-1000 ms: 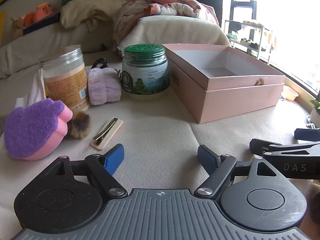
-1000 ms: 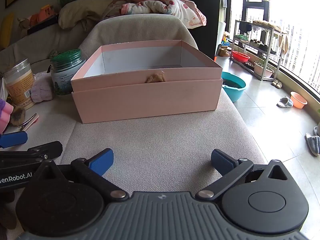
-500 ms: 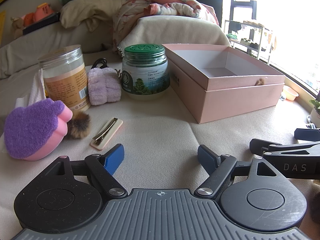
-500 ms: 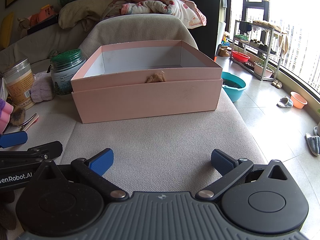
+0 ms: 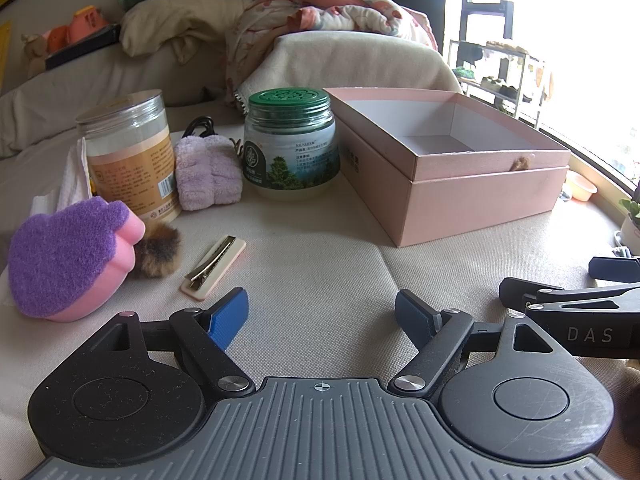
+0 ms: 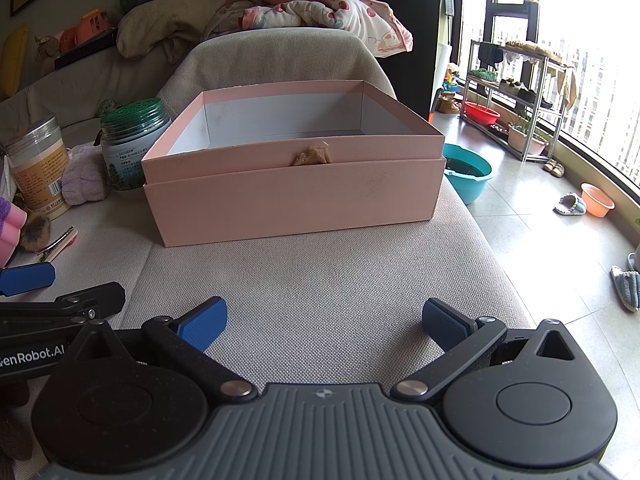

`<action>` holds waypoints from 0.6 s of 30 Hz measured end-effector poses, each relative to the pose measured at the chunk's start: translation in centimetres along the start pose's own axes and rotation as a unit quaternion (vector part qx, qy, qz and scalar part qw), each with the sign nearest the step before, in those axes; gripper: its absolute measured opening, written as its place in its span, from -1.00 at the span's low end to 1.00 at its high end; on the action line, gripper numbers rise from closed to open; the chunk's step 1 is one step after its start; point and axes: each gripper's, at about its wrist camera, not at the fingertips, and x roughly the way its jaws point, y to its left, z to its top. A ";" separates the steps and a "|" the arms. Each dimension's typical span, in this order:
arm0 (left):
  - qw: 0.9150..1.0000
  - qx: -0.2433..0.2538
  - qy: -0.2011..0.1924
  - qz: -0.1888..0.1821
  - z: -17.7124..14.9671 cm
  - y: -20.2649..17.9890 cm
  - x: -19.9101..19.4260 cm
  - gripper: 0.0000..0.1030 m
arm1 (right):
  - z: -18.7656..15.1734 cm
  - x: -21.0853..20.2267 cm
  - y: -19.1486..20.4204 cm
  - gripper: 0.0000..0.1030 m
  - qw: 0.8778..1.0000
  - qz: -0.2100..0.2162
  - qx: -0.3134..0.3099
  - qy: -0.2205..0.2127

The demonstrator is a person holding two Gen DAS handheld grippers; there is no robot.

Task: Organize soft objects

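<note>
Pink box (image 6: 296, 196), purple-pink sponge (image 5: 64, 256)

Bare sofa cushion (image 5: 320, 280) lies ahead of my left hand-held gripper (image 5: 321, 312), whose jaws stand wide with nothing between them. Toward the cushion's left edge a hair clip (image 5: 213, 263), a furry pompom (image 5: 158, 250) and a purple-pink sponge (image 5: 66, 256) crowd the way. Farther back, two jars (image 5: 292, 142) with a lilac cloth (image 5: 208, 172) between them form a wall. The open pink box (image 6: 294, 172) blocks the cushion straight ahead of my right hand-held gripper (image 6: 324, 320); fabric before it is bare, and its top is unobstructed.
</note>
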 end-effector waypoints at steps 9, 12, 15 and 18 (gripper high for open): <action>1.000 0.000 0.000 0.000 0.1 -0.1 0.0 0.66 | 0.0 0.0 0.0 1.00 1.000 0.000 0.000 0.000; 1.000 0.000 0.000 0.000 0.1 -0.1 0.0 0.66 | 0.0 0.0 0.0 1.00 1.000 0.000 0.000 0.000; 1.000 0.000 0.000 0.000 0.2 -0.1 0.1 0.66 | 0.0 0.0 0.0 1.00 1.000 0.000 0.000 0.000; 1.000 0.000 0.000 0.000 0.2 -0.1 0.1 0.66 | 0.0 0.0 0.0 1.00 1.000 0.000 0.000 0.000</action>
